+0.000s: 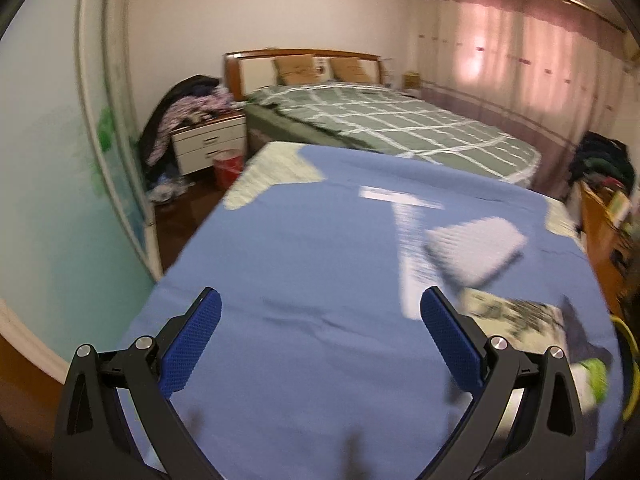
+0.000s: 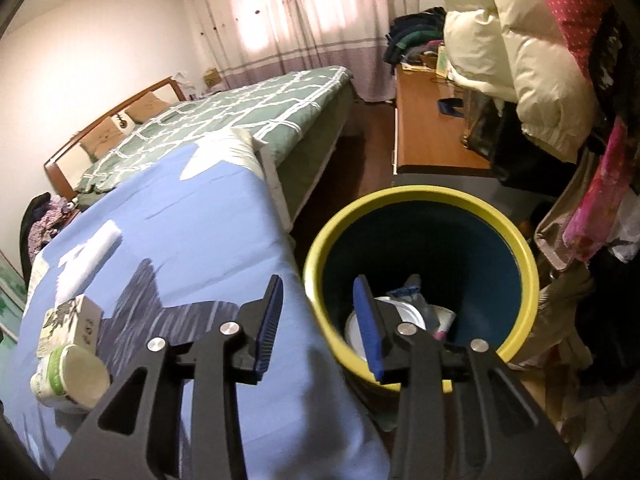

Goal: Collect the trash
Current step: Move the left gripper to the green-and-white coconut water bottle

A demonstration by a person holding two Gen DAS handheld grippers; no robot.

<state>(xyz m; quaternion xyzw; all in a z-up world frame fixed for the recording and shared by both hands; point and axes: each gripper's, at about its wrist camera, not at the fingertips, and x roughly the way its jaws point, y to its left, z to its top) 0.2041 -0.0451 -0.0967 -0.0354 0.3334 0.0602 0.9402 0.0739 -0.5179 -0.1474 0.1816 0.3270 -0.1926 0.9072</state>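
A blue cloth (image 1: pixel 304 272) covers the table. On it lie a white tissue pack (image 1: pixel 476 248), a patterned small box (image 1: pixel 516 312) and a green-and-white paper cup (image 1: pixel 592 376), all blurred in the left wrist view. My left gripper (image 1: pixel 320 320) is open and empty over the bare cloth, left of them. In the right wrist view the cup (image 2: pixel 72 376) lies on its side beside the box (image 2: pixel 70 326), with the tissue pack (image 2: pixel 90 256) farther back. My right gripper (image 2: pixel 316 312) is open and empty, over the table edge and the yellow-rimmed bin (image 2: pixel 516 240), which holds trash (image 2: pixel 404 312).
A bed with a green checked cover (image 1: pixel 392 124) stands beyond the table. A white nightstand (image 1: pixel 208 144) and red bucket (image 1: pixel 228 168) are at far left. A wooden desk (image 2: pixel 428 132) and hanging clothes (image 2: pixel 520 48) are to the right of the bin.
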